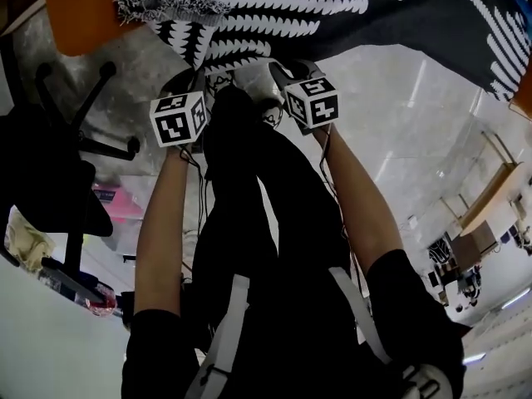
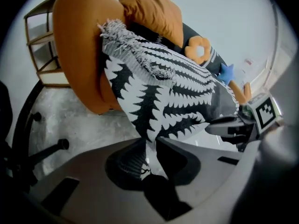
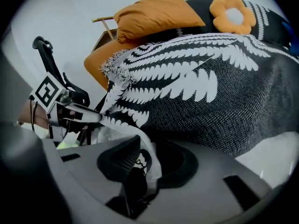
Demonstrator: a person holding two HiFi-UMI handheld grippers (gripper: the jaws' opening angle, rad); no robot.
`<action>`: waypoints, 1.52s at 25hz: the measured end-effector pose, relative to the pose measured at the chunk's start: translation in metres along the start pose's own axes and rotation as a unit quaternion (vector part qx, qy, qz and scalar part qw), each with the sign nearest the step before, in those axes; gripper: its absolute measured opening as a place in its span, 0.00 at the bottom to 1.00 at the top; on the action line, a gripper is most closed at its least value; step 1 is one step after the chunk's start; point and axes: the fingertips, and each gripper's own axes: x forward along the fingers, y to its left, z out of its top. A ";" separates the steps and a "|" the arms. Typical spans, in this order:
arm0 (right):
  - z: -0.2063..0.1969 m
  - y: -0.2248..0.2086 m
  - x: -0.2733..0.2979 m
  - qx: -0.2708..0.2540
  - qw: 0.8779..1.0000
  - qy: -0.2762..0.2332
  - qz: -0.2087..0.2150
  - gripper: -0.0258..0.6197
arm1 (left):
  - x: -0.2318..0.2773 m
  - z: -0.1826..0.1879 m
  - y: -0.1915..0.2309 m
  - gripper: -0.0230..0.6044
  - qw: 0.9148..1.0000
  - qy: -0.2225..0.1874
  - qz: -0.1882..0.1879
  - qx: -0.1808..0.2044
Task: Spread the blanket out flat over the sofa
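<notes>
– Blanket (image 2: 173,97): where from the jaws?
– Straight ahead of both, draped over sofa (image 2: 77,55), long axis running right of them. Left gripper (image 2: 148,148) pinches its corner tight; right gripper (image 3: 148,157) jaws parted, hem loose between.

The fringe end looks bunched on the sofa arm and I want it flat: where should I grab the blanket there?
Probably take the blanket by its fringed edge, where it sits crumpled on the orange sofa arm. Come from the arm's outer side, jaws across the edge: the fringe stands up loose there, while the rest lies draped.
</notes>
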 end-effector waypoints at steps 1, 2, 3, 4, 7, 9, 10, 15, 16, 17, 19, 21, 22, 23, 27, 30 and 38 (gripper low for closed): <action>-0.001 0.004 -0.005 0.015 1.000 -0.003 0.002 0.27 | -0.007 -0.001 -0.001 0.16 1.000 0.007 0.003 0.019; 0.000 0.007 -0.011 0.031 0.999 -0.008 0.002 0.37 | -0.014 0.000 -0.002 0.29 0.999 0.011 0.006 0.038; 0.002 0.007 -0.017 0.046 0.999 -0.016 0.000 0.44 | -0.018 0.005 -0.002 0.39 0.998 0.012 0.010 0.053; 0.004 0.005 -0.023 0.059 0.998 -0.025 -0.006 0.45 | -0.020 0.012 -0.002 0.44 0.998 0.010 0.013 0.064; 0.006 -0.019 -0.040 0.081 0.995 -0.043 -0.048 0.46 | -0.007 0.039 -0.007 0.53 0.997 0.005 0.017 0.078; 0.002 -0.045 -0.046 0.096 0.991 -0.050 -0.082 0.48 | 0.012 0.054 -0.013 0.57 0.996 0.002 0.015 0.086; 0.001 -0.059 -0.046 0.106 0.988 -0.053 -0.095 0.50 | 0.022 0.062 -0.016 0.58 0.996 0.000 0.013 0.088; 0.005 -0.124 -0.048 0.169 0.971 -0.075 -0.151 0.56 | 0.054 0.078 -0.024 0.59 0.999 -0.006 -0.006 0.049; 0.004 -0.135 -0.049 0.183 0.968 -0.075 -0.156 0.56 | 0.059 0.077 -0.027 0.59 0.999 0.001 -0.008 0.046; 0.005 -0.144 -0.050 0.190 0.966 -0.071 -0.159 0.55 | 0.064 0.077 -0.030 0.59 0.999 0.011 -0.005 0.047; 0.013 -0.155 -0.051 0.171 0.970 -0.054 -0.164 0.39 | 0.069 0.080 -0.026 0.54 0.998 0.028 0.022 0.053; 0.025 -0.156 -0.053 0.127 0.976 -0.032 -0.174 0.22 | 0.062 0.090 -0.010 0.11 0.996 0.028 0.061 0.050; 0.028 -0.154 -0.056 0.108 0.977 -0.022 -0.181 0.17 | 0.055 0.093 -0.002 0.09 0.996 0.023 0.073 0.043; 0.028 -0.153 -0.058 0.096 0.978 -0.016 -0.187 0.13 | 0.048 0.093 0.006 0.09 0.996 0.019 0.083 0.037; 0.004 -0.160 -0.055 0.113 0.975 -0.019 -0.189 0.09 | 0.038 0.055 0.063 0.08 0.987 0.051 0.148 0.032; -0.007 -0.168 -0.034 0.122 0.975 -0.016 -0.185 0.09 | 0.033 0.017 0.123 0.08 0.979 0.083 0.186 -0.014; 0.008 -0.122 -0.042 0.134 0.978 -0.008 -0.157 0.60 | 0.001 0.004 0.101 0.42 0.988 0.084 0.124 -0.046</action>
